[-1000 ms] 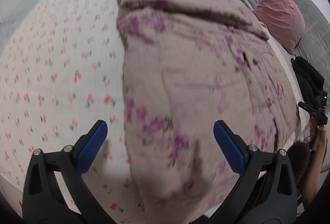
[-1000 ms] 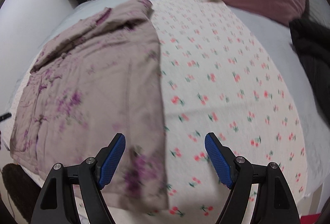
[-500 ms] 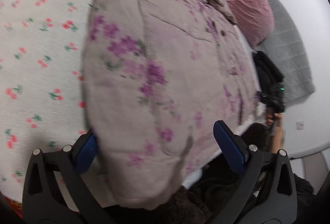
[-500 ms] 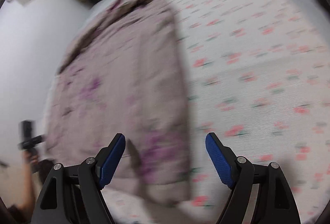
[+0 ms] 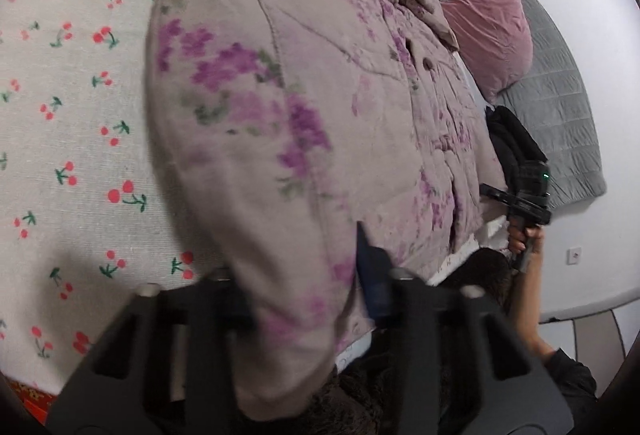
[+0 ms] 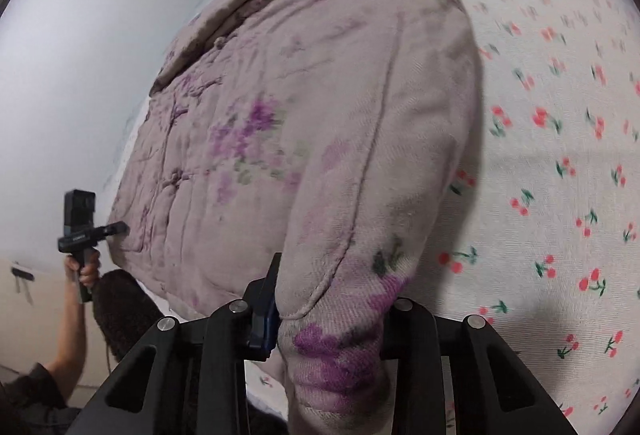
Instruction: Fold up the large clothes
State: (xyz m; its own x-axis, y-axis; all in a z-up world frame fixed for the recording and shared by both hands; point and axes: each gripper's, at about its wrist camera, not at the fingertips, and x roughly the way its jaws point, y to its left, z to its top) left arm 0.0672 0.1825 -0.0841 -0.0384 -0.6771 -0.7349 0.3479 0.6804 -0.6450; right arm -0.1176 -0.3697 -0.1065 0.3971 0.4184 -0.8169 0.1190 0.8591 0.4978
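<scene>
Where garment hides tool tips.

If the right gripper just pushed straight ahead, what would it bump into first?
The floral garment itself: the right gripper is already shut on its edge, and the fabric fills the view ahead. Beyond it is probably the cherry-print bedsheet.

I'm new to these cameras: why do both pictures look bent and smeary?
Left wrist view: fisheye curves the bed, and the robe blurs near the left gripper. Right wrist view: same bulge, cherry print smeared, right gripper sharper.
</scene>
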